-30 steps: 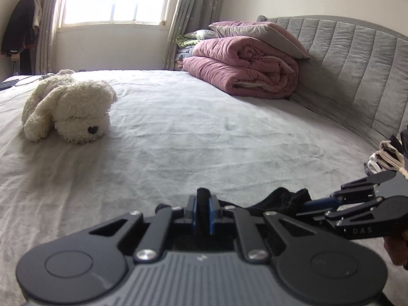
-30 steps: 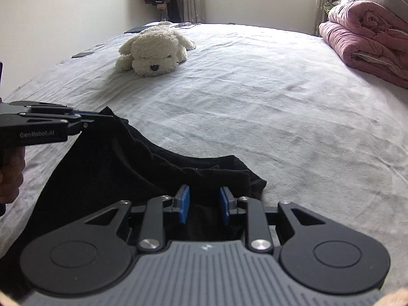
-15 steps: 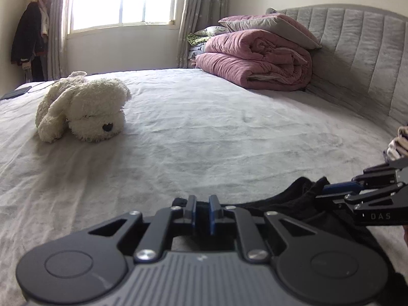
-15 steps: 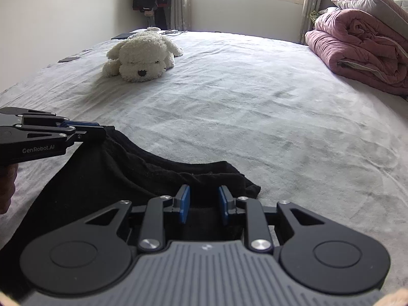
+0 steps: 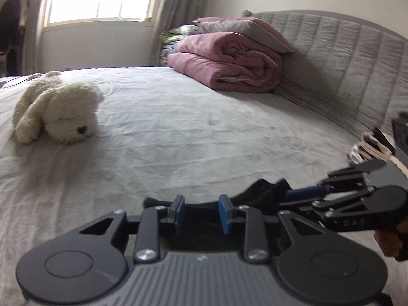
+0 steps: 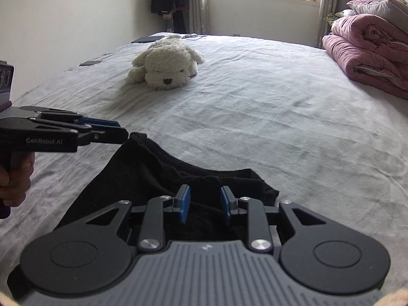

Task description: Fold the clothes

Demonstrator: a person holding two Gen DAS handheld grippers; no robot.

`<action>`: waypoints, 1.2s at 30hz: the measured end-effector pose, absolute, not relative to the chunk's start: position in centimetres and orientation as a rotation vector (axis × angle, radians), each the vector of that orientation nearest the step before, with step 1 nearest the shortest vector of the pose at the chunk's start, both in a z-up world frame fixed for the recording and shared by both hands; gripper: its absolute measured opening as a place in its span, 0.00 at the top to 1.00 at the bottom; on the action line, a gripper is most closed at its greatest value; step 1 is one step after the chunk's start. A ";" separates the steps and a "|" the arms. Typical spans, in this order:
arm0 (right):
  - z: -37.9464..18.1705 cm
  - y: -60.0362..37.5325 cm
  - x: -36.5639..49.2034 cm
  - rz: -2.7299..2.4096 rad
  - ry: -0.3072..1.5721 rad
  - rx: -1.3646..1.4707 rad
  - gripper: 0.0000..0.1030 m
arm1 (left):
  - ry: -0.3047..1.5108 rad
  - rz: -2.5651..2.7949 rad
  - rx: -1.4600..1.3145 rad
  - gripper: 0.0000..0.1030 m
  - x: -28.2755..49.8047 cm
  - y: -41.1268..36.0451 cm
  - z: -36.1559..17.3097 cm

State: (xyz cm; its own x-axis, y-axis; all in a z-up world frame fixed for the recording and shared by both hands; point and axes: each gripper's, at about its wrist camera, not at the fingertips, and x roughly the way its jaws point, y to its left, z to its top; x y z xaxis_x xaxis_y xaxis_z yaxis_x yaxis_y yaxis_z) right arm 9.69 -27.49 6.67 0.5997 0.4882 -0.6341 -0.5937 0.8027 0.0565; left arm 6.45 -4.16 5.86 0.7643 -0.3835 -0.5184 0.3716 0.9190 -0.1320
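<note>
A black garment (image 6: 153, 173) lies spread on the grey bed sheet (image 6: 280, 114), its far left corner still peaked. My left gripper (image 5: 202, 214) hovers over that edge, its jaws opening. The blue pads stand apart with dark cloth below them and nothing pinched. In the right wrist view the left gripper (image 6: 122, 131) has its tip just beside the peaked corner. My right gripper (image 6: 205, 201) stands over the garment's right part, pads apart, cloth lying between and under them. From the left wrist view the right gripper (image 5: 288, 196) reaches in at the garment (image 5: 265, 191).
A white plush dog (image 6: 165, 68) lies further up the bed. A folded pink quilt (image 5: 229, 63) with pillows rests against the padded grey headboard (image 5: 344, 63). Light folded clothes (image 5: 367, 145) sit at the right edge. Dark flat items (image 6: 148, 39) lie near the far side.
My left gripper's pads, shut on the garment's corner a second ago, have spread apart and let it go. The right gripper has stayed where it was.
</note>
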 end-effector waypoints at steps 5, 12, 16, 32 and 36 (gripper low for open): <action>5.1 -26.7 9.8 0.640 0.715 -0.223 0.73 | 0.631 -0.468 0.124 0.71 6.2 -7.2 3.5; 4.7 -27.1 10.0 0.580 0.683 -0.217 0.65 | 0.649 -0.384 0.094 0.70 7.2 -5.7 2.9; 4.8 -27.1 10.0 0.557 0.666 -0.217 0.65 | 0.644 -0.369 0.063 0.70 7.3 -4.9 3.3; 6.7 -27.2 9.1 0.574 0.627 -0.191 0.66 | 0.627 -0.425 0.024 0.68 6.0 -5.9 4.7; 6.2 -26.7 9.0 0.620 0.684 -0.200 0.65 | 0.635 -0.460 0.070 0.66 5.3 -7.1 4.3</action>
